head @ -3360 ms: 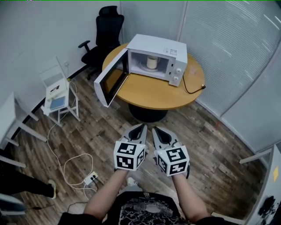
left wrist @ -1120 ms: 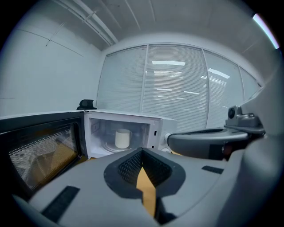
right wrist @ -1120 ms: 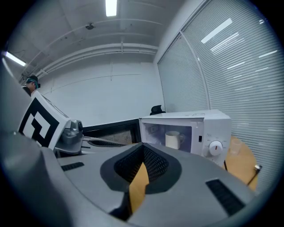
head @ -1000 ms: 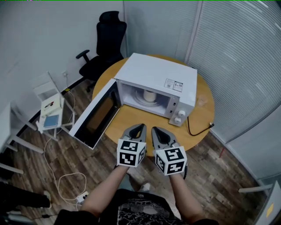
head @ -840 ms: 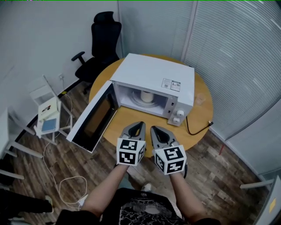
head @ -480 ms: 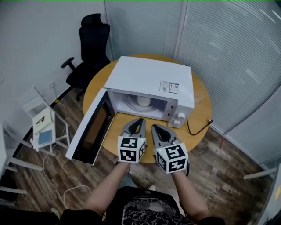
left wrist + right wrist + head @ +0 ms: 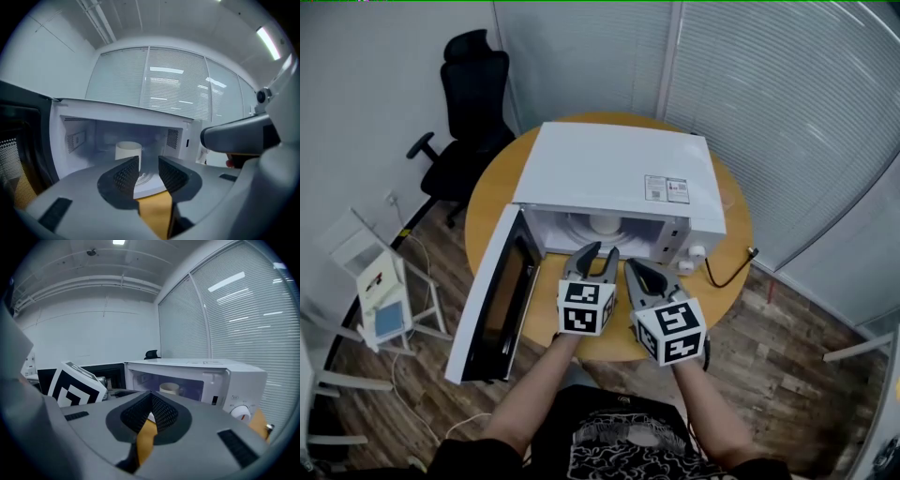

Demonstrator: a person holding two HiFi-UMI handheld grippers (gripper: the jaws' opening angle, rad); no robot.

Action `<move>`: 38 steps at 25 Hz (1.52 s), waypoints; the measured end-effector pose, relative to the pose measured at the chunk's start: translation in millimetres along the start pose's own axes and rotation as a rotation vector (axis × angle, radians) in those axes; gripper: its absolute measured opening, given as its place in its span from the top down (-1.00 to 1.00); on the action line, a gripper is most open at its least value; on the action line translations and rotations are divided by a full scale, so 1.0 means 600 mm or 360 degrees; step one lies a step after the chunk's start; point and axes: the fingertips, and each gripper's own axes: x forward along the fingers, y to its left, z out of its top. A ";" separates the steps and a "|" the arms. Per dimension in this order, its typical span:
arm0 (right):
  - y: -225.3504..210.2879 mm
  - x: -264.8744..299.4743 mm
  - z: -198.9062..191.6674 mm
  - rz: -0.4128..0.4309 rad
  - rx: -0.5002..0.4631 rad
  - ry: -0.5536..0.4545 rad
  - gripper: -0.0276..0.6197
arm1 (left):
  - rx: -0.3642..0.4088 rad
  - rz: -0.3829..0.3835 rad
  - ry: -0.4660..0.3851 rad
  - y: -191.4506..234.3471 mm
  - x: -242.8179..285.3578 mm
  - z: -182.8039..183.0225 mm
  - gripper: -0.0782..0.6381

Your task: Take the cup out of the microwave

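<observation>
White microwave (image 7: 619, 173) on a round wooden worktop (image 7: 727, 253), door (image 7: 492, 300) swung wide open to the left and reaching out past the near edge of the worktop. Control knobs on the right side of its front. Pale cup (image 7: 602, 223) upright on the turntable inside the cavity, toward the far wall, untouched by either tool.

Left hand-held gripper (image 7: 600, 251) level with the mouth of the cavity, just near of it, pointing in. Jaws opening, only a narrow gap between the ribbed pads so far, nothing gripped; through the gap only a slice of turntable and the yellow worktop edge. In the left gripper view, cup (image 7: 128, 151) beyond the left jaw, well clear of the pads (image 7: 125, 174).

Right hand-held gripper (image 7: 636, 267) just beside the left one, to its right and slightly nearer, over the worktop edge in front of the microwave. Jaws closed tip to tip, empty. In the right gripper view, cup (image 7: 169, 388) inside the lit cavity, far beyond the tips.

Black cable (image 7: 731, 267) on the worktop at right. Black office chair (image 7: 464, 84) at far left, closed blinds (image 7: 769, 94) on the right.
</observation>
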 end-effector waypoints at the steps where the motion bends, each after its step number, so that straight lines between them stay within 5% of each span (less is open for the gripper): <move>1: -0.001 0.005 -0.001 -0.0010 0.0002 0.0002 0.87 | 0.0003 -0.0013 -0.0008 0.004 0.007 -0.001 0.44; 28: -0.043 0.091 -0.046 -0.0053 0.0069 0.0091 0.87 | -0.0022 -0.0053 0.0027 0.096 0.180 -0.030 -0.53; 38: -0.056 0.110 -0.061 -0.0067 0.0092 0.0125 0.87 | 0.0012 0.0000 0.0083 0.113 0.218 -0.026 -0.57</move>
